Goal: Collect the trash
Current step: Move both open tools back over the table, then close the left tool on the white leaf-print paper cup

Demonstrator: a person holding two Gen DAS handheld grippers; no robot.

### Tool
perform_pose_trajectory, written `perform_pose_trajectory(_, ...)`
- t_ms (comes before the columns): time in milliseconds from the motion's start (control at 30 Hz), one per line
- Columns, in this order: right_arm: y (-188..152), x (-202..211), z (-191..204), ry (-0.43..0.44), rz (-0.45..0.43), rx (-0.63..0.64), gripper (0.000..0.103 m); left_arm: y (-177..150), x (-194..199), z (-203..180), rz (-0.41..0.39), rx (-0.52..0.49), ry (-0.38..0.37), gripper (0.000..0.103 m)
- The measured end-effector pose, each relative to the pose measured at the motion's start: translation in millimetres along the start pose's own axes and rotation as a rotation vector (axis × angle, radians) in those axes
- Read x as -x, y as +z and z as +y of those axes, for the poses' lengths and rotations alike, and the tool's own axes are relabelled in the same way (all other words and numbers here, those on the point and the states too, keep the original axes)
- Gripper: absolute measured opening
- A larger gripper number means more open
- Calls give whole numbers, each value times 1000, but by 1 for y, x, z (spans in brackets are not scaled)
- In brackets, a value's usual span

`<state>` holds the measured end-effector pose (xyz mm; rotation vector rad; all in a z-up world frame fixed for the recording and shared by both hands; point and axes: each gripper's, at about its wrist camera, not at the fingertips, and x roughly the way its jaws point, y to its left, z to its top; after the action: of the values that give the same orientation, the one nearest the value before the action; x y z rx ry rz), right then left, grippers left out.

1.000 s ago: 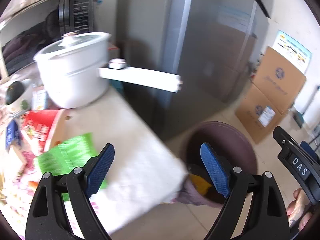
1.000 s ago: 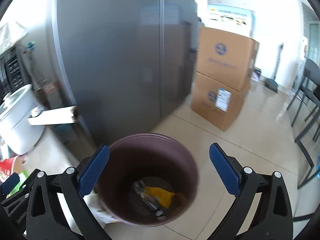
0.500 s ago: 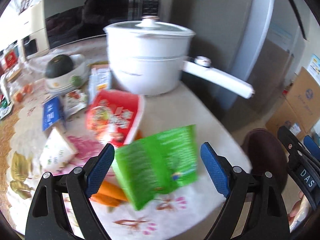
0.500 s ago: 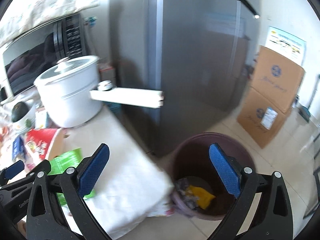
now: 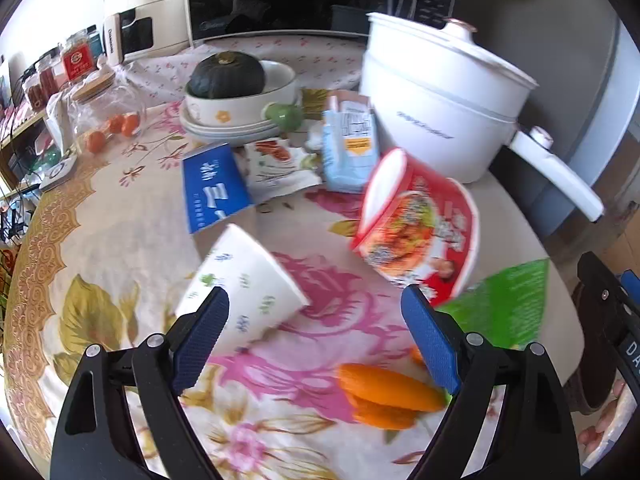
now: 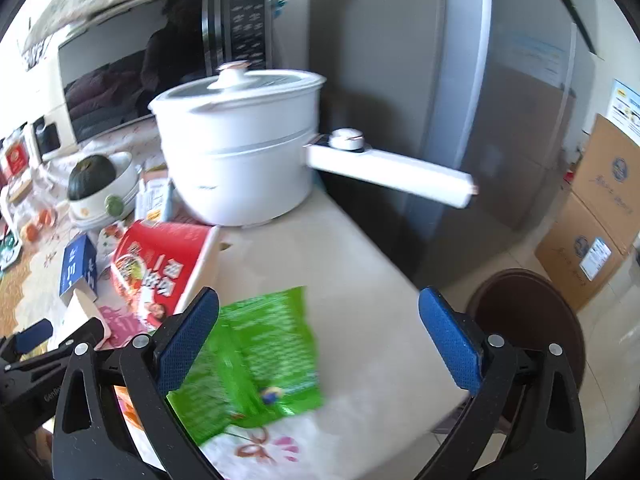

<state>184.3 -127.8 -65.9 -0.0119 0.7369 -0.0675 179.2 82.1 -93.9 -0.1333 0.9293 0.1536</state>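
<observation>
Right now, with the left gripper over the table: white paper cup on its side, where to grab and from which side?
Grip the paper cup across its side wall at mid-length, coming down from above. It lies tipped over on the tablecloth, so the rim faces sideways and offers no top hold. The left gripper is open, probably wide enough to span it. Squeeze lightly; thin paper likely crushes.

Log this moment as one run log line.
left gripper: open, empty, over paper cup | right gripper: open, empty, over green wrapper
</observation>
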Motion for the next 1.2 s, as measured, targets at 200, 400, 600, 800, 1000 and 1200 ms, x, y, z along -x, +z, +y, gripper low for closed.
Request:
perform_pose_trajectory(200, 1, -13, 40, 33, 20, 60, 96, 8, -15, 37, 47, -28, 48, 91)
perform_pose_trajectory(400, -2, -15, 63, 16, 22, 134, 96, 8, -49, 48, 172, -133, 10, 92)
perform_pose_trajectory(600, 0, -22, 60, 41, 51, 123, 96, 5, -69, 49, 234, -199, -14, 92)
perform_pose_trajectory(800, 1, -31, 52, 56, 87, 109, 96, 4, -78, 54, 237, -181, -53, 83)
perform_pose_trajectory(1000, 1, -37, 42, 98, 139, 76, 96, 4, -63, 40, 190, -228, -94, 80)
perform_pose_trajectory(1200, 8, -16, 68, 261, 87, 128, 96, 25, 3, 59, 11, -155, -139, 80)
